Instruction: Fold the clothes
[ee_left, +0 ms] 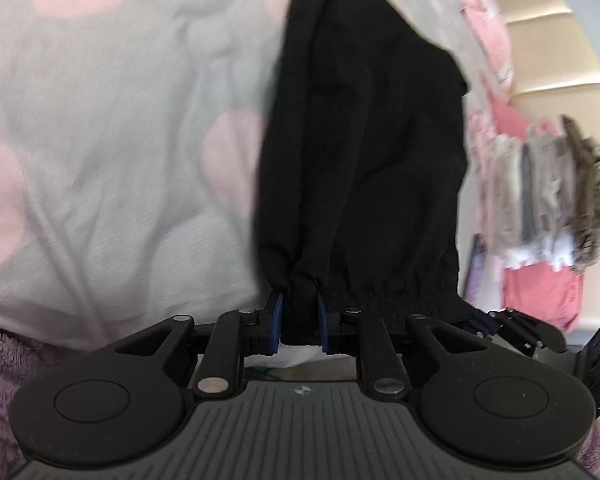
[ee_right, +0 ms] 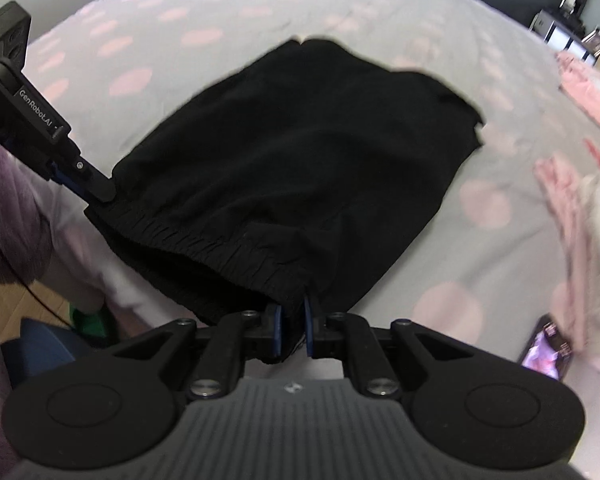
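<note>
Black shorts hang by their stretchy waistband from 2 grippers. Nearest, the right gripper is pinched tight on 1 end of the band. The left gripper is pinched tight on the other end. The rest of the shorts lies spread on the grey bedsheet with pink spots.

The band could slip out, because each gripper only bites a small bit of cloth. If 1 side drops first, the shorts could land crooked and bunch up. Farther off, a phone and a pile of pink clothes lie on the bed, so a wide swing could bump them.
</note>
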The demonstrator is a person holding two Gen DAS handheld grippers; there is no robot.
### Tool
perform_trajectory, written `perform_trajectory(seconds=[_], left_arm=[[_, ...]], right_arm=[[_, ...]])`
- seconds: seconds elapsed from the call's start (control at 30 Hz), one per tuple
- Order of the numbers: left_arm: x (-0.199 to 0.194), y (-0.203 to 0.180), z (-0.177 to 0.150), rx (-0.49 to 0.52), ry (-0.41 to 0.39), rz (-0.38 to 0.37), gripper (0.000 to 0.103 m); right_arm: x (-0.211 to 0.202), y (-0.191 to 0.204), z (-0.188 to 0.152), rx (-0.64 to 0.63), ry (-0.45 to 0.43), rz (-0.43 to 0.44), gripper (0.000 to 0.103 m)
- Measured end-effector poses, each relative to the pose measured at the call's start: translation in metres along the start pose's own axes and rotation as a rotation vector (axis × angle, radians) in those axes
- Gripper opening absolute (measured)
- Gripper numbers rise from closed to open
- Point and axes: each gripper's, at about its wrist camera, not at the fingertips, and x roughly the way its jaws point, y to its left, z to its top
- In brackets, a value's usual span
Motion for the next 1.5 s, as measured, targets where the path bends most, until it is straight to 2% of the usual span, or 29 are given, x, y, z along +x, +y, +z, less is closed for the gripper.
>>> perform_trajectory(seconds=[0.07,0.17,0.3,0.33,0.37,0.5,0.57,0.7,0.87,1.0,1.07,1.17,1.27,1.37,1.4,1.5], left_arm=[[0.003,0.005,-0.002,0.012,0.007,0.019,0.017],[0.003,0.012,-0.003,0.004,0.008,0.008,0.019],[-0.009,0.006,-0.006,0.055,0.001,0.032,0.022],[-0.014,0.002,-0.007,0.081,-0.011,0.046,0.022],[-0.020,-0.002,-0.009,0.113,-0.028,0.059,0.022],[-0.045,-0.018,-0.007,0.204,-0.112,0.078,0.032],[-0.054,-0.026,-0.002,0.238,-0.154,0.082,0.036],[-0.060,-0.037,0.018,0.260,-0.210,0.076,0.037],[-0.050,-0.048,0.051,0.261,-0.266,0.058,0.037],[-0.035,-0.051,0.066,0.287,-0.271,0.075,0.037],[-0.024,-0.051,0.072,0.285,-0.264,0.089,0.037],[-0.011,-0.050,0.081,0.278,-0.268,0.129,0.037],[0.004,-0.050,0.088,0.268,-0.248,0.145,0.030],[0.009,-0.045,0.087,0.309,-0.240,0.182,0.015],[0.009,-0.044,0.085,0.319,-0.245,0.198,0.007],[0.007,-0.044,0.079,0.343,-0.273,0.249,0.003]], right_arm=[[0.009,0.002,-0.005,-0.004,0.021,0.011,0.013],[0.018,0.001,-0.007,-0.001,0.039,0.025,0.014],[0.014,-0.004,-0.010,0.022,0.037,0.040,0.022],[0.010,-0.005,-0.010,0.025,0.031,0.040,0.022],[0.007,-0.006,-0.009,0.026,0.026,0.040,0.027],[-0.012,0.000,-0.010,0.003,-0.002,0.044,0.038],[-0.023,0.004,-0.009,-0.018,-0.025,0.036,0.042],[-0.041,0.005,0.002,-0.023,-0.091,0.021,0.043],[-0.026,-0.009,0.034,0.011,-0.145,-0.050,0.048],[-0.005,-0.020,0.050,0.063,-0.196,-0.094,0.049],[0.005,-0.021,0.051,0.081,-0.220,-0.085,0.049],[0.021,-0.022,0.049,0.111,-0.211,-0.055,0.050],[0.033,-0.024,0.049,0.122,-0.201,-0.059,0.050],[0.038,-0.026,0.049,0.115,-0.211,-0.076,0.049],[0.040,-0.027,0.049,0.117,-0.211,-0.081,0.050],[0.045,-0.033,0.048,0.139,-0.206,-0.078,0.050]])
